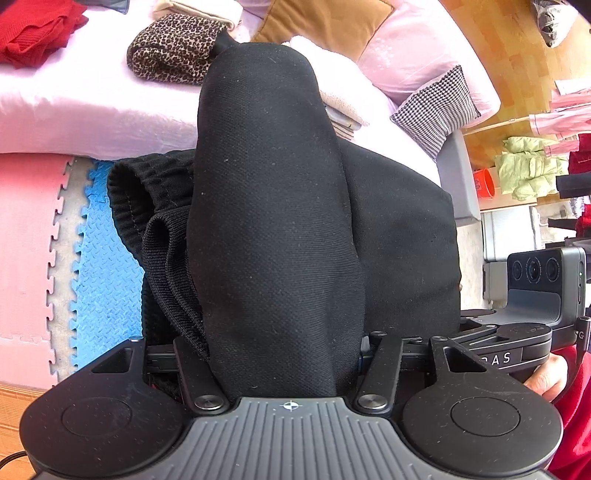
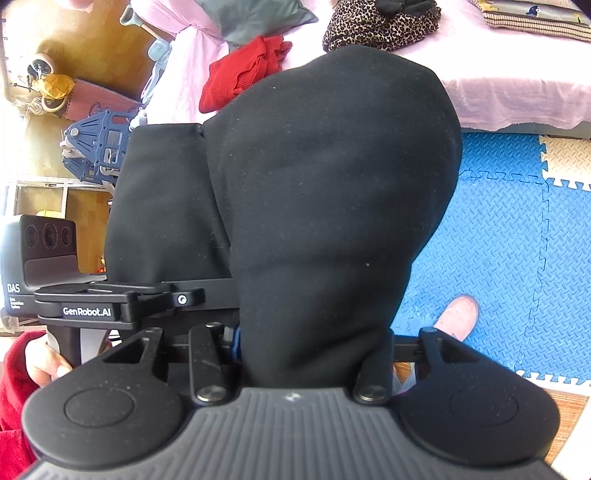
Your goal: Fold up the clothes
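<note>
A black garment (image 1: pixel 273 206) hangs over the front of my left gripper and hides its fingers; its ribbed cuff (image 1: pixel 147 206) droops at the left. The same black garment (image 2: pixel 332 206) drapes over my right gripper and hides its fingers too. Both grippers seem to be shut on the cloth, held up in the air side by side. The right gripper's body (image 1: pixel 535 295) shows at the right edge of the left wrist view. The left gripper's body (image 2: pixel 55 280) shows at the left edge of the right wrist view.
A bed with a pink sheet (image 1: pixel 74 114) holds a red garment (image 1: pixel 33 29), a leopard-print garment (image 1: pixel 173 48), a white fluffy garment (image 1: pixel 332 77) and pillows (image 1: pixel 436 110). Blue and pink foam mats (image 2: pixel 517 236) cover the floor. A pink slipper (image 2: pixel 458 317) is below.
</note>
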`<state>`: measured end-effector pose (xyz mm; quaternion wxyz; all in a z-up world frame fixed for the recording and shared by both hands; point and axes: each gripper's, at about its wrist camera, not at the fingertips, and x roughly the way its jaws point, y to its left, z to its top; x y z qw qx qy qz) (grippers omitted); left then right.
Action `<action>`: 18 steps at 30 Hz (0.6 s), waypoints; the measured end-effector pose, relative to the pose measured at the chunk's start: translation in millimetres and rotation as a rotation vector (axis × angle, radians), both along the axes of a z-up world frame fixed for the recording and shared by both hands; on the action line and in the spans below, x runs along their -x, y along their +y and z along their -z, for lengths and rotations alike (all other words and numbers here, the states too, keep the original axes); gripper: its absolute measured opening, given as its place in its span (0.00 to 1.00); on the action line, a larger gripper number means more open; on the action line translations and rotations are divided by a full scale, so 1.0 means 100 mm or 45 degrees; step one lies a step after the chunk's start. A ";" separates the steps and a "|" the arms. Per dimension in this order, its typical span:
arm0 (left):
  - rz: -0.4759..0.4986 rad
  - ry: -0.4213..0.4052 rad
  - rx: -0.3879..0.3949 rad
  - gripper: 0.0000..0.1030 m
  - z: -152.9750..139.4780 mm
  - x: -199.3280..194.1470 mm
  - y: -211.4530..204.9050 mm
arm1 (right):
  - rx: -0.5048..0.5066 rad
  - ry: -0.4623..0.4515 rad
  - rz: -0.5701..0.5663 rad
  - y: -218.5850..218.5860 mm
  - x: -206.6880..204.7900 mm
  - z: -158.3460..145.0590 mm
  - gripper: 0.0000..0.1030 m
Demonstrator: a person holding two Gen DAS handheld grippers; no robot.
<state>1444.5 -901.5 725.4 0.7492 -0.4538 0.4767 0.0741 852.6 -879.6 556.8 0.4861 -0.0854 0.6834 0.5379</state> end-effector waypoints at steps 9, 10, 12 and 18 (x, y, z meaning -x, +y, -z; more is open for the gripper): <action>0.045 -0.013 -0.035 0.54 -0.28 -0.60 0.31 | -0.044 -0.004 0.041 0.12 -0.30 -0.08 0.45; 0.049 -0.013 -0.033 0.54 -0.28 -0.65 0.35 | -0.043 -0.005 0.045 0.14 -0.32 -0.08 0.45; 0.058 -0.010 -0.026 0.54 -0.27 -0.76 0.46 | -0.035 -0.005 0.056 0.20 -0.37 -0.07 0.45; 0.079 -0.011 -0.008 0.54 -0.14 -1.05 0.94 | -0.007 -0.003 0.090 0.55 -0.49 0.00 0.45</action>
